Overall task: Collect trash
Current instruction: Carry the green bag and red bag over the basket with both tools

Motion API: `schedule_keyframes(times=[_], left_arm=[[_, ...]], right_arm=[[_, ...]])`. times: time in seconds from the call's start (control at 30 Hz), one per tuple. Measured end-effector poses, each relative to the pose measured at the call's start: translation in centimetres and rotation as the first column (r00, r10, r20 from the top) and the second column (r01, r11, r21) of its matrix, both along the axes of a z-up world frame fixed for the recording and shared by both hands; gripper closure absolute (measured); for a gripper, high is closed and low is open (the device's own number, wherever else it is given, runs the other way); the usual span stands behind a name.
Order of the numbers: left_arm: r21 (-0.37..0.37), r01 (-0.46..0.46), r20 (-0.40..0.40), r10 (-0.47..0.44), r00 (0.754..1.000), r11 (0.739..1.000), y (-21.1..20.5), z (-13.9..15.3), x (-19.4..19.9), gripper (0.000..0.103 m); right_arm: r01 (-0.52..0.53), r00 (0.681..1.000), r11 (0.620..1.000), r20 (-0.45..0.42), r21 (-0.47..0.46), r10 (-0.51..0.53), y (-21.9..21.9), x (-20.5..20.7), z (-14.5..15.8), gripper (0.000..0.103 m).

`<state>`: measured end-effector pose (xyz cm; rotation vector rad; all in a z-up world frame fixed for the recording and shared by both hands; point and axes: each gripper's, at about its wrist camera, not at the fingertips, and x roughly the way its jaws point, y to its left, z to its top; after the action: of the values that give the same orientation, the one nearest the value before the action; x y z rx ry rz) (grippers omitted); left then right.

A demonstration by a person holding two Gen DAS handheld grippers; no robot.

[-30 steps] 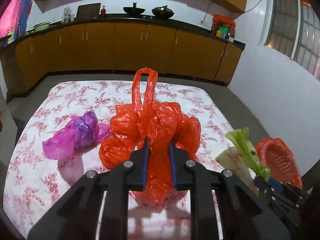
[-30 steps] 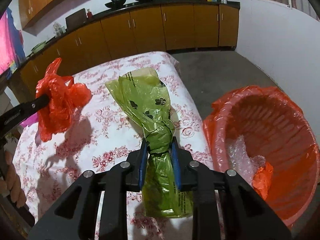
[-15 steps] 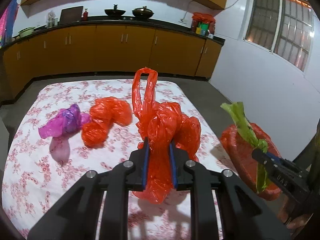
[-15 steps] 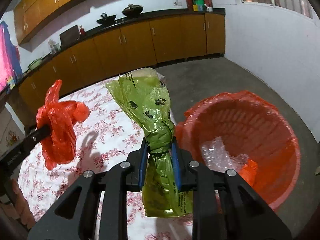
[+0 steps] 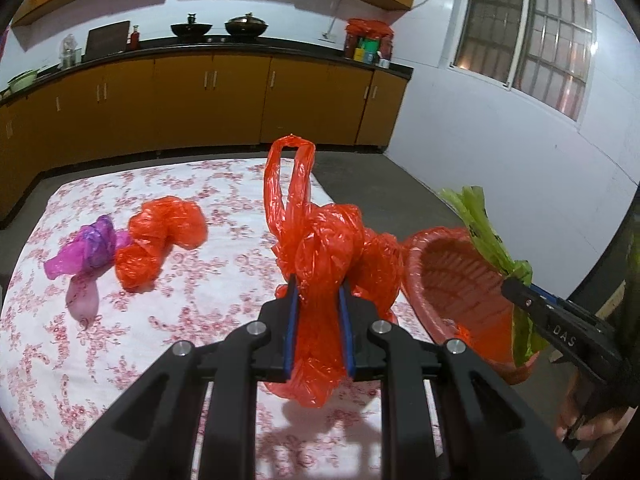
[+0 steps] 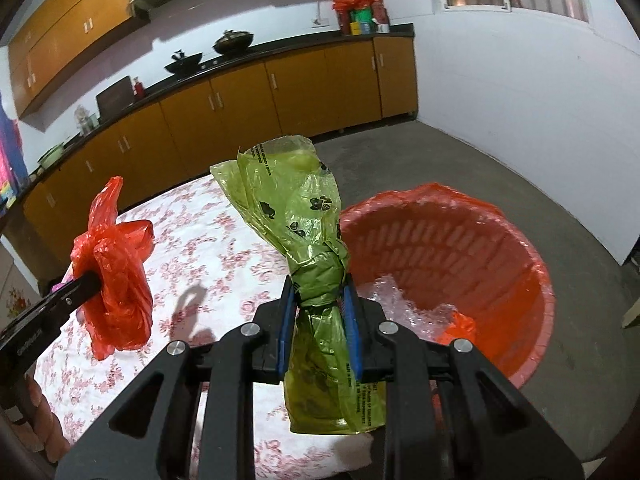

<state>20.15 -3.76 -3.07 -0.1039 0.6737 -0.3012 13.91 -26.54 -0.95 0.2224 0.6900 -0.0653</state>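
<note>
Our left claw [image 5: 318, 300] is clenched on a knotted red bag [image 5: 332, 248], pinched at the waist so the handles stand up and the tail hangs below the pads; held this way the loose plastic cannot slip as we carry it. Our right claw [image 6: 318, 300] grips a green bag [image 6: 308, 240] the same way, at its twisted neck, with the printed end drooping beneath. Both claws point forward and slightly down, raised above the desk [image 5: 200, 320], the right one nearer the bin [image 6: 460, 248], which sits just off the desk's edge with its liner open toward us. From the left view the right claw [image 5: 516, 290] hangs over the bin's [image 5: 452, 280] rim, so we judge the green bag goes in first. Some clear wrap and a red scrap [image 6: 456, 326] already lie inside. On the desk, well apart from us, another red bag [image 5: 160, 244] touches a purple bag [image 5: 86, 250]; those remain to collect.
</note>
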Motion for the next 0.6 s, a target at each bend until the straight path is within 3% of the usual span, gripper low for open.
schedule_keyframes(times=[0.6], left_arm=[[-0.024,0.135,-0.008,-0.136,0.991,0.99,-5.2,-0.2,-0.1,0.084]], right_arm=[[0.135,0.991,0.991,0.023,0.019,-0.135,-4.9,-2.3,0.4,0.08]])
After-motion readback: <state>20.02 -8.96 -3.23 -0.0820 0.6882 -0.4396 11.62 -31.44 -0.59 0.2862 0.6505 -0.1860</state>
